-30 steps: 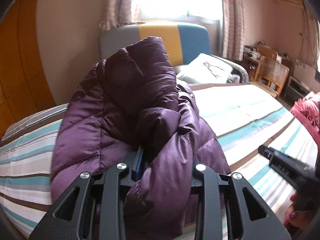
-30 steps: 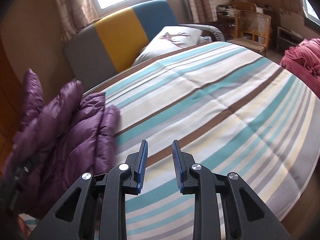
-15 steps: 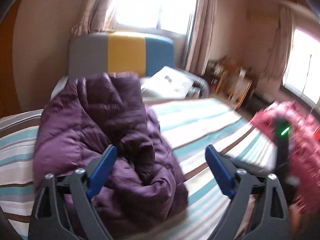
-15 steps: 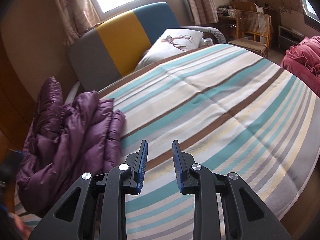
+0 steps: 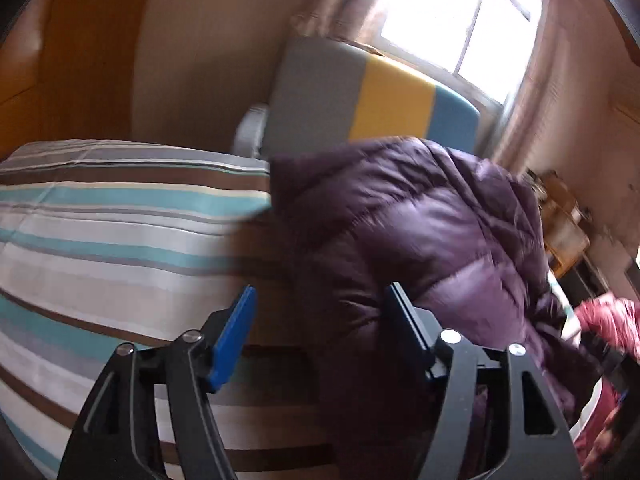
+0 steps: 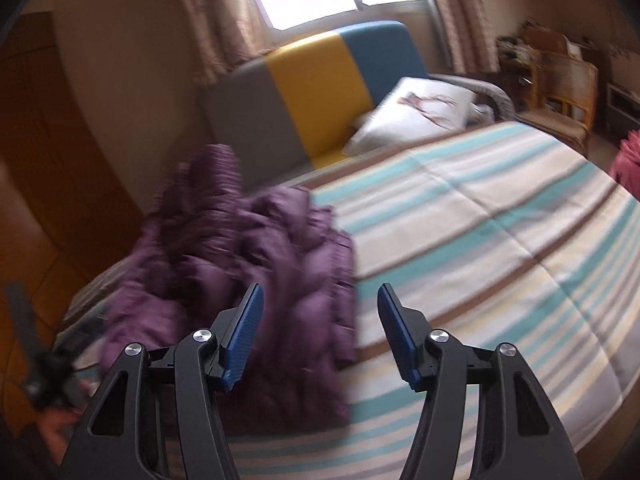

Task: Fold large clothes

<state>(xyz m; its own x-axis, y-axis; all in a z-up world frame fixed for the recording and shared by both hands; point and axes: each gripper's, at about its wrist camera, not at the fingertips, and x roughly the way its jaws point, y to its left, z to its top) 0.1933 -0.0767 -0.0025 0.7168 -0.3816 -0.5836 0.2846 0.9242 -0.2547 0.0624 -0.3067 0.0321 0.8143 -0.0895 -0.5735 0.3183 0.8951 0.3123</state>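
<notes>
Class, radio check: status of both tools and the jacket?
Left tool open, just been narrowing, grips nothing. Right tool open, just been widening, empty. Purple jacket bunched on striped bed. Nothing obstructing.

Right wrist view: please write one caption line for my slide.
Open right gripper above a crumpled purple down jacket on a striped bedspread.

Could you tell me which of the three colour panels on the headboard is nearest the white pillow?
The blue panel, at the window end of the headboard; the white pillow lies just below it, while the yellow panel and grey panel are farther away.
</notes>
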